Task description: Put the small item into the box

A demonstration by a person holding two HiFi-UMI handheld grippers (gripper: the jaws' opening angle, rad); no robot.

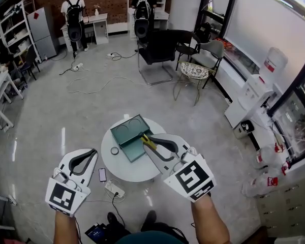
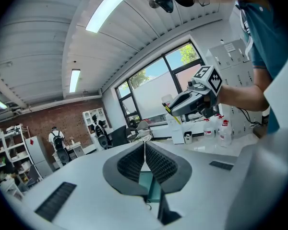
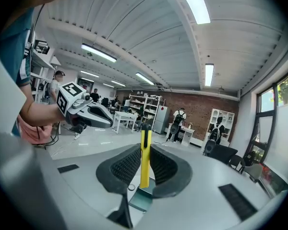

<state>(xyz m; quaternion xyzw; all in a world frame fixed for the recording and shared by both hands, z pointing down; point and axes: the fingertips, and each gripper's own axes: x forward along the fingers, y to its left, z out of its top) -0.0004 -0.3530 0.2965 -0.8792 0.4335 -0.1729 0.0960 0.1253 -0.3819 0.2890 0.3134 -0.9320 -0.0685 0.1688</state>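
Observation:
An open dark green box [image 1: 130,136] lies on a small round white table [image 1: 137,172]. My right gripper [image 1: 146,139] is shut on a small yellow utility knife [image 1: 149,142] and holds it above the box's right edge. In the right gripper view the knife [image 3: 144,157] stands upright between the pads, with the box [image 3: 140,199] below. My left gripper [image 1: 93,152] hangs left of the table, off its rim. Its jaws are shut with nothing between them, which the left gripper view [image 2: 145,158] confirms. That view also catches the right gripper [image 2: 169,109] from the side.
A small ring-shaped roll [image 1: 115,150] lies on the table left of the box. On the floor below are a phone [image 1: 102,174] and a power strip [image 1: 114,188]. A black chair [image 1: 157,47] and a wire chair [image 1: 194,72] stand beyond. Two people with backpacks stand far back.

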